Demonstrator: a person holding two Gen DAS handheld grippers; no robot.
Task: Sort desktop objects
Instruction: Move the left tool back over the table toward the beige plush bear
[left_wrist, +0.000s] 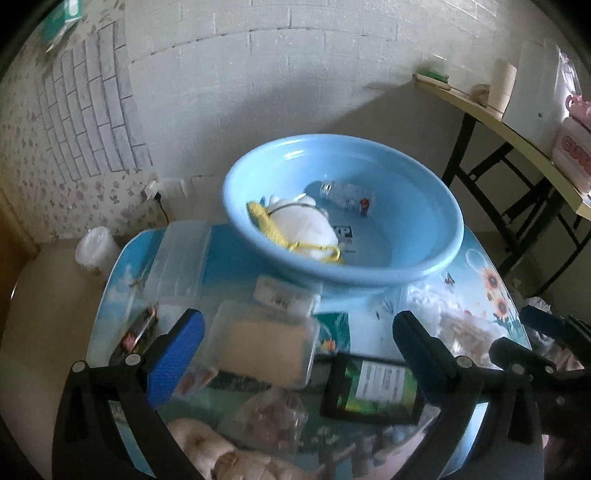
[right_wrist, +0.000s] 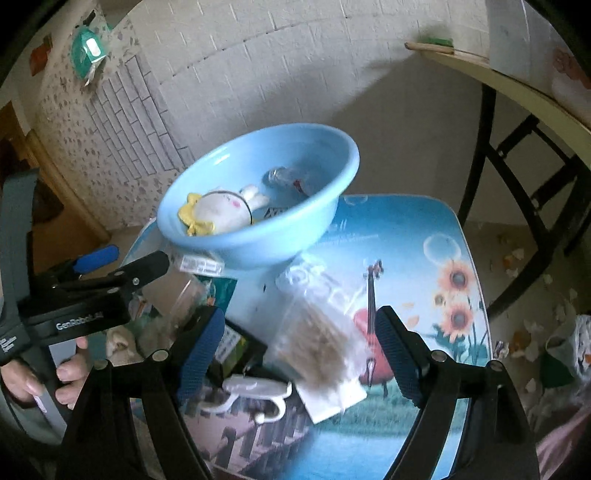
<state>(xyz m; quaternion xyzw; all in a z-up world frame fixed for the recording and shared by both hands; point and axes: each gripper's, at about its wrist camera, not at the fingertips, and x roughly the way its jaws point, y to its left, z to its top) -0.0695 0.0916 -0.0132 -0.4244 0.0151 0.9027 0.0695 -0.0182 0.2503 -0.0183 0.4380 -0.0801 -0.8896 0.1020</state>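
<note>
A light blue basin (left_wrist: 436, 266) stands at the far side of a small picture-printed table (left_wrist: 476, 295). In it lie a white plush toy with yellow cord (left_wrist: 303, 225) and a clear bottle (left_wrist: 347, 195). My left gripper (left_wrist: 299, 350) is open above a clear plastic box (left_wrist: 266, 343), with a dark green packet (left_wrist: 373, 387) to its right. My right gripper (right_wrist: 301, 350) is open above a clear bag of brown bits (right_wrist: 317, 339). A white hook (right_wrist: 255, 395) and the dark packet (right_wrist: 236, 347) lie beside it. The basin (right_wrist: 258, 243) also shows in the right wrist view.
A zip bag (left_wrist: 177, 258), a small white box (left_wrist: 284, 295) and a wrapped snack (left_wrist: 140, 328) lie on the table's left. A folding table (left_wrist: 517, 125) with boxes stands at the right. A brick-pattern wall is behind. Scraps litter the floor (right_wrist: 528, 332) on the right.
</note>
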